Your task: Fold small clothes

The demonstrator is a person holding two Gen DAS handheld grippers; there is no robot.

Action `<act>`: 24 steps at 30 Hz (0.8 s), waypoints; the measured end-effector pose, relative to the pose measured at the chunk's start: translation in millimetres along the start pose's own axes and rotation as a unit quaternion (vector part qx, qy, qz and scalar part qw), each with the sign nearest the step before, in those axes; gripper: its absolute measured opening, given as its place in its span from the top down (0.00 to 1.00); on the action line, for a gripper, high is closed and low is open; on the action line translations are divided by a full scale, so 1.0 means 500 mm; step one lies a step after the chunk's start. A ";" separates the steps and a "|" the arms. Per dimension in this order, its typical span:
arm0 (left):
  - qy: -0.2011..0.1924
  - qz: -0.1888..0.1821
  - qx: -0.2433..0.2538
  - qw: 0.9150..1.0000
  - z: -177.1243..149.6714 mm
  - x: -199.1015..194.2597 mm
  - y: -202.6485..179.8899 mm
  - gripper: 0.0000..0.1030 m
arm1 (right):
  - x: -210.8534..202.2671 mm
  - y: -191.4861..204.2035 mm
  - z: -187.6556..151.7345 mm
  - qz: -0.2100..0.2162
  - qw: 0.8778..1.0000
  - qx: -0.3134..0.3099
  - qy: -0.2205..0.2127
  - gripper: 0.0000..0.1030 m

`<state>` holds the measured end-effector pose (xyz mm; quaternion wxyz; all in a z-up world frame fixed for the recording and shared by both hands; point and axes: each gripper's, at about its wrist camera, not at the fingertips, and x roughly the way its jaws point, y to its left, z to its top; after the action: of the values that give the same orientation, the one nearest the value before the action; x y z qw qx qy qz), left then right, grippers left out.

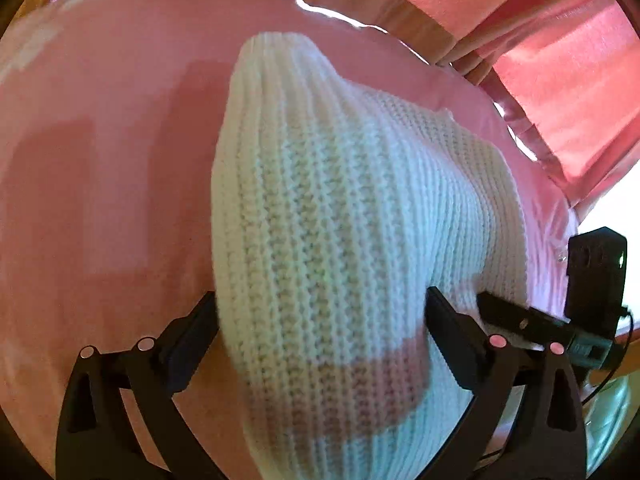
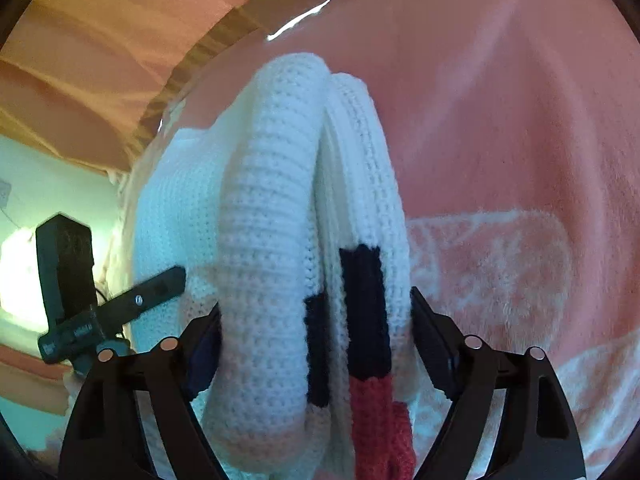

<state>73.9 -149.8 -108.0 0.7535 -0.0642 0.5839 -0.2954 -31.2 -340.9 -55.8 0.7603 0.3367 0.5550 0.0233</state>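
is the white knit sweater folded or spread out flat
Folded: the white knit sweater lies doubled in thick stacked layers, rounded fold edges showing, on the pink cloth.

home: pink bedspread (image 1: 100, 160), curtains (image 1: 560, 60)

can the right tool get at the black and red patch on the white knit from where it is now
Probably yes. The right tool has its jaws spread around the folded white knit, and the black and red patch lies between them, uncovered. The left tool sits off to the side, not blocking.

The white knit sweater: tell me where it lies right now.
The white knit sweater lies bunched on the pink cloth, between the fingers of both grippers; the right wrist view shows its black and red patches nearest the camera.
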 end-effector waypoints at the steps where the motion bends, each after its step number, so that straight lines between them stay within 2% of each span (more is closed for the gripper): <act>1: 0.001 -0.002 0.000 1.000 0.001 0.001 -0.003 0.06 | -0.001 0.001 -0.001 0.006 1.000 0.001 -0.001 0.37; 4: 0.002 -0.012 -0.001 1.000 0.006 -0.002 -0.013 0.21 | -0.008 0.003 -0.005 0.023 1.000 0.009 -0.006 0.52; 5: 0.000 -0.011 0.002 1.000 0.009 -0.005 -0.018 0.30 | -0.017 0.009 -0.007 0.022 1.000 0.004 -0.012 0.56; 6: -0.006 -0.008 0.009 1.000 0.010 -0.013 -0.026 0.39 | -0.028 0.013 -0.008 0.019 1.000 -0.001 -0.017 0.58; 9: -0.028 0.003 0.049 0.998 0.011 -0.044 -0.064 0.51 | -0.076 0.029 -0.019 0.023 0.998 -0.006 -0.053 0.62; 11: -0.043 0.001 0.076 0.996 0.007 -0.065 -0.091 0.52 | -0.123 0.045 -0.038 0.018 0.996 -0.014 -0.086 0.63; 13: -0.049 0.007 0.104 0.993 -0.002 -0.072 -0.118 0.52 | -0.147 0.053 -0.054 -0.012 0.994 -0.032 -0.100 0.63; 16: -0.034 0.037 0.123 0.991 -0.013 -0.032 -0.135 0.50 | -0.120 0.026 -0.065 -0.063 0.995 -0.018 -0.075 0.60; 18: -0.045 0.069 0.133 0.988 -0.021 -0.009 -0.139 0.42 | -0.090 0.014 -0.065 -0.086 0.994 -0.010 -0.063 0.55; 20: -0.059 0.082 0.136 0.985 -0.023 -0.004 -0.146 0.38 | -0.083 0.002 -0.062 -0.073 0.995 0.006 -0.065 0.49; 24: -0.059 0.083 0.128 0.986 -0.021 -0.007 -0.144 0.36 | -0.081 -0.028 -0.067 -0.049 0.996 0.034 -0.062 0.40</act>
<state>37.0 -204.2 -76.8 0.8104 0.0648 0.4992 -0.2997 -80.2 -351.8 -35.1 0.7817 0.3353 0.5230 -0.0543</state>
